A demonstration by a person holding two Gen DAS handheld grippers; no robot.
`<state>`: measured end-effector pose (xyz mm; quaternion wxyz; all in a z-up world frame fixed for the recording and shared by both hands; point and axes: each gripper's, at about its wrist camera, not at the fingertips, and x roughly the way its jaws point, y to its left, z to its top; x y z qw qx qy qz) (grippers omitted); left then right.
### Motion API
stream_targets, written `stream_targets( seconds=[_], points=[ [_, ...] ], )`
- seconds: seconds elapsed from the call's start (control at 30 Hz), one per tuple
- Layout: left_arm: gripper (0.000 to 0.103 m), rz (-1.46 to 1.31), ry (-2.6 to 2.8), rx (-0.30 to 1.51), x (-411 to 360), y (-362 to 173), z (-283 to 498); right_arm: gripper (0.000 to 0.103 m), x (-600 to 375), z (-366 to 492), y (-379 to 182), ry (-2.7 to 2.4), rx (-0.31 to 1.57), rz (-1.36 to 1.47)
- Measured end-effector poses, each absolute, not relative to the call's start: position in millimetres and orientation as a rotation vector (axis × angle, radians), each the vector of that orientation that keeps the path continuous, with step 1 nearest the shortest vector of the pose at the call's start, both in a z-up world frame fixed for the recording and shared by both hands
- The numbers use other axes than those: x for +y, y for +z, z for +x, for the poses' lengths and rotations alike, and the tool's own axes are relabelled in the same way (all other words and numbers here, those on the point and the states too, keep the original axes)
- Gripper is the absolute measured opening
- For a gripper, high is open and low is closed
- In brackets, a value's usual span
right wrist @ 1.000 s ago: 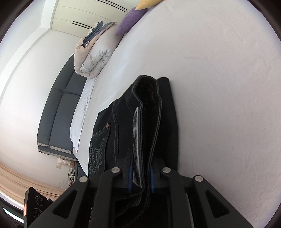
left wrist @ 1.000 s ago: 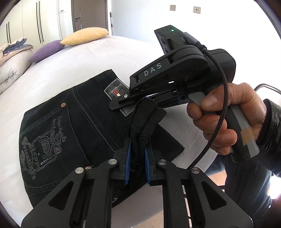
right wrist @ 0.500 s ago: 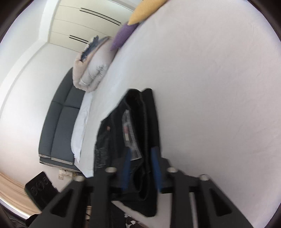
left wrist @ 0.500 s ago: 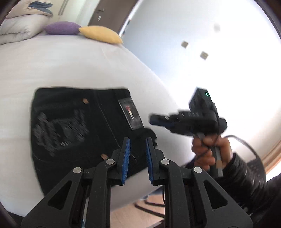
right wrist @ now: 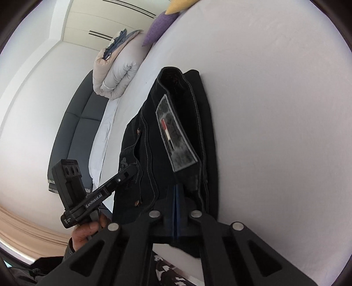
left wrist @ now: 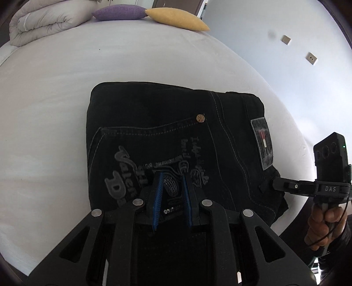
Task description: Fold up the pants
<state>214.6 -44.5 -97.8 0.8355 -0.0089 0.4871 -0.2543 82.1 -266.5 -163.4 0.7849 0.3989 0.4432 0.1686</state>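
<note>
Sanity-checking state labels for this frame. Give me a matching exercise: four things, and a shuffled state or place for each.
Things:
1. left gripper
2. right gripper
3. pants
4. yellow cushion

States or places:
A. fingers shut
B. folded, lying flat on the bed
C. fingers open, over the pocket print
D. at the bed's far edge, beside the purple cushion

Pairs: 1-C, 2-A, 3-B, 4-D

Black jeans [left wrist: 176, 140] lie folded flat, back pocket upward.
</note>
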Motion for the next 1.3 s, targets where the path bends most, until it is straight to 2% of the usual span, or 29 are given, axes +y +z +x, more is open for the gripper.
stream_targets(
  seconds=[0.23, 0.33, 0.4, 0.43, 0.5, 0.63, 0.7, 0.8, 0.87, 0.9, 0.93, 0.97, 1.0, 1.3],
  points=[
    [0.017, 0.059, -0.502, 1.01, -53, -98, 189, 0.002, -255, 55, -155, 0.313, 0.941, 0.78],
    [0.017, 0.072, -0.503, 1.004, -57, -98, 182, 0.013, -244, 38, -151, 0.319, 0.948, 0.73],
    [0.017, 0.073, -0.503, 1.001, -67, -102, 189, 0.03, -243, 31, -144, 0.326, 0.937, 0.724],
    [0.017, 0.07, -0.503, 1.001, -68, -102, 188, 0.036, -244, 27, -139, 0.324, 0.925, 0.721],
    [0.017, 0.066, -0.502, 1.002, -71, -103, 188, 0.056, -247, 22, -127, 0.295, 0.897, 0.695],
    [0.017, 0.05, -0.497, 1.004, -70, -98, 174, 0.061, -262, 27, -106, 0.262, 0.841, 0.697],
    [0.017, 0.032, -0.492, 1.001, -64, -91, 168, 0.068, -270, 34, -104, 0.233, 0.847, 0.685],
    [0.018, -0.02, -0.492, 0.978, -44, -78, 161, 0.068, -278, 49, -112, 0.224, 0.876, 0.694],
    [0.027, -0.062, -0.487, 0.976, -29, -72, 162, 0.068, -284, 59, -123, 0.217, 0.902, 0.717],
    [0.047, -0.082, -0.487, 0.97, -22, -70, 164, 0.068, -287, 65, -129, 0.222, 0.915, 0.739],
    [0.076, -0.106, -0.484, 0.96, -13, -68, 165, 0.068, -290, 69, -135, 0.22, 0.928, 0.759],
    [0.084, -0.127, -0.469, 0.946, -3, -66, 167, 0.068, -293, 74, -141, 0.212, 0.942, 0.78],
    [0.087, -0.145, -0.461, 0.939, 4, -64, 168, 0.068, -295, 78, -147, 0.214, 0.95, 0.805],
    [0.087, -0.27, -0.508, 1.073, 24, -95, 206, 0.068, -289, 112, -160, 0.274, 0.964, 0.853]
  ],
)
